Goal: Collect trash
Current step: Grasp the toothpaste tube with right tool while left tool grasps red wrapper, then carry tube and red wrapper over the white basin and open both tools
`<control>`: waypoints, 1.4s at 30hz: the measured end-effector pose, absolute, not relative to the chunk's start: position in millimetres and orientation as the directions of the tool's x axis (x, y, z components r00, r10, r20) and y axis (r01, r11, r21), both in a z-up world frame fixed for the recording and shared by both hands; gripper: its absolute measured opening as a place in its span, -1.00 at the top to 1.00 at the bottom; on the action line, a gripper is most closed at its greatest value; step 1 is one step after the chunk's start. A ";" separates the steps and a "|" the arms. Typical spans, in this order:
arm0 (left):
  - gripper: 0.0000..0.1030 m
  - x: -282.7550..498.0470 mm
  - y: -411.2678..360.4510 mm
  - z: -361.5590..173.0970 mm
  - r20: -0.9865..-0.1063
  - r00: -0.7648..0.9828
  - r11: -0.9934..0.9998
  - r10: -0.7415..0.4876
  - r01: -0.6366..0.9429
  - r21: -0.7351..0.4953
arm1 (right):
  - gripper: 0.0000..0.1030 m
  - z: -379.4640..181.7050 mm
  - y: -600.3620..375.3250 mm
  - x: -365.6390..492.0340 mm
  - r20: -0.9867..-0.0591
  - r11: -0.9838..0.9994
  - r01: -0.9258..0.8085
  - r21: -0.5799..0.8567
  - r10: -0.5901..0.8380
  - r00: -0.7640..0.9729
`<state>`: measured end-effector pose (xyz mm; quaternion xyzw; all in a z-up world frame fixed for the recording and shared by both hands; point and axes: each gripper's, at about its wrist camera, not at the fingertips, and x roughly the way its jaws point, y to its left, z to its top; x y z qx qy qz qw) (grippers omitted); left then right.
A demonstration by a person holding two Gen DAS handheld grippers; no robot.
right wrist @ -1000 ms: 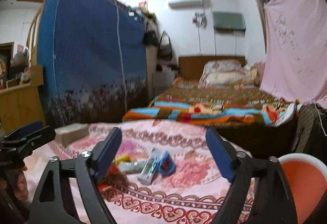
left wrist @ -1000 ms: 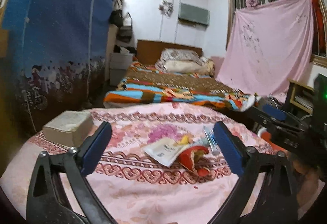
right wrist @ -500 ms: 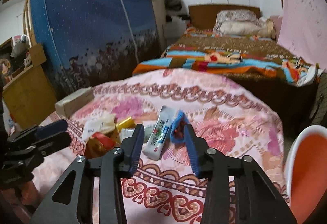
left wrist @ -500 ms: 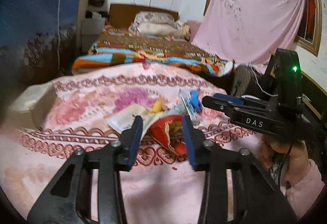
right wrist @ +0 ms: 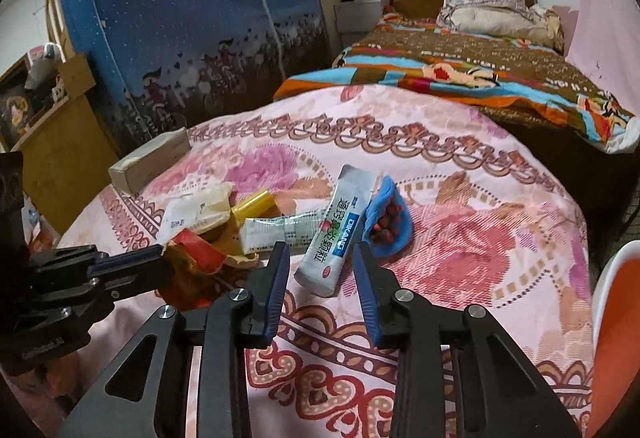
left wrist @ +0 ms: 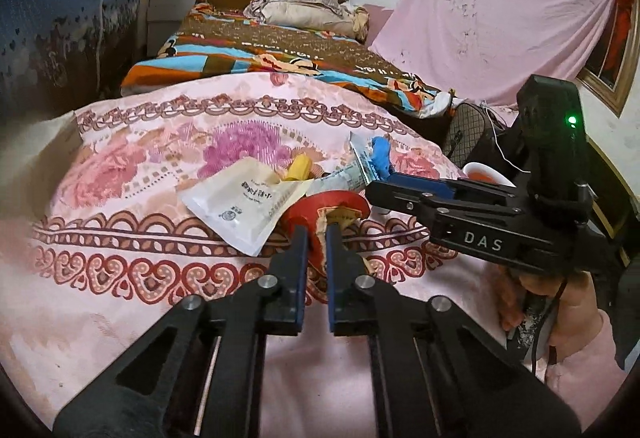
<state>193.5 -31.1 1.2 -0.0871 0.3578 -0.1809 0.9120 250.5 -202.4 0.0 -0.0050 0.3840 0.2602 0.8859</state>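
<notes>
I am pinching the crumpled red foil wrapper [left wrist: 320, 214] in my left claw [left wrist: 316, 238] on the pink floral desk [left wrist: 120, 278]; my right claw [right wrist: 320, 266] is closing around the white sachet [right wrist: 336, 234], which I should grip squarely.

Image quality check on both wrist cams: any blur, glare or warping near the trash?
Left wrist: trash sharp, red wrapper crisp at the tongs; left edge smeared, fisheye bends the bed. Right wrist: sachet text legible, no glare, dark vignette corners.
</notes>
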 end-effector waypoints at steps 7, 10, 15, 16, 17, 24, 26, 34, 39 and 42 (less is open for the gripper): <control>1.00 192.5 -25.7 1.0 -0.611 0.685 0.916 -0.397 0.256 -0.308 | 0.49 -6.7 -195.8 257.8 -0.716 0.873 -0.450 0.187 0.435 0.546; 1.00 192.5 -23.9 1.5 -0.604 0.691 0.915 -0.397 0.248 -0.318 | 0.52 -7.3 -194.6 257.9 -0.720 0.875 -0.450 0.179 0.428 0.546; 1.00 189.2 -21.3 3.8 -0.586 0.706 0.914 -0.398 0.247 -0.323 | 0.53 -4.8 -194.9 254.6 -0.703 0.876 -0.450 0.175 0.431 0.566; 1.00 188.3 -21.1 4.6 -0.582 0.710 0.914 -0.396 0.247 -0.322 | 0.54 -3.1 -195.6 252.9 -0.694 0.876 -0.451 0.172 0.432 0.575; 1.00 187.8 -20.8 5.5 -0.577 0.715 0.915 -0.395 0.247 -0.321 | 0.54 -1.9 -196.1 251.7 -0.688 0.876 -0.452 0.170 0.434 0.581; 1.00 176.1 -18.4 17.7 -0.522 0.772 0.926 -0.363 0.234 -0.298 | 0.54 13.8 -204.6 234.7 -0.600 0.870 -0.467 0.156 0.459 0.655; 1.00 174.2 -18.8 21.8 -0.503 0.786 0.926 -0.359 0.231 -0.300 | 0.54 19.3 -208.0 227.4 -0.560 0.874 -0.464 0.144 0.458 0.690; 1.00 167.2 -30.0 34.8 -0.460 0.803 0.919 -0.379 0.268 -0.289 | 0.54 33.8 -221.1 211.5 -0.450 0.878 -0.455 0.147 0.469 0.760; 1.00 163.3 -34.5 36.9 -0.451 0.797 0.908 -0.402 0.283 -0.310 | 0.54 34.8 -225.2 209.6 -0.435 0.877 -0.451 0.168 0.476 0.764; 1.00 162.8 -37.6 43.1 -0.427 0.810 0.906 -0.401 0.282 -0.316 | 0.54 40.4 -232.7 200.0 -0.381 0.880 -0.444 0.167 0.473 0.794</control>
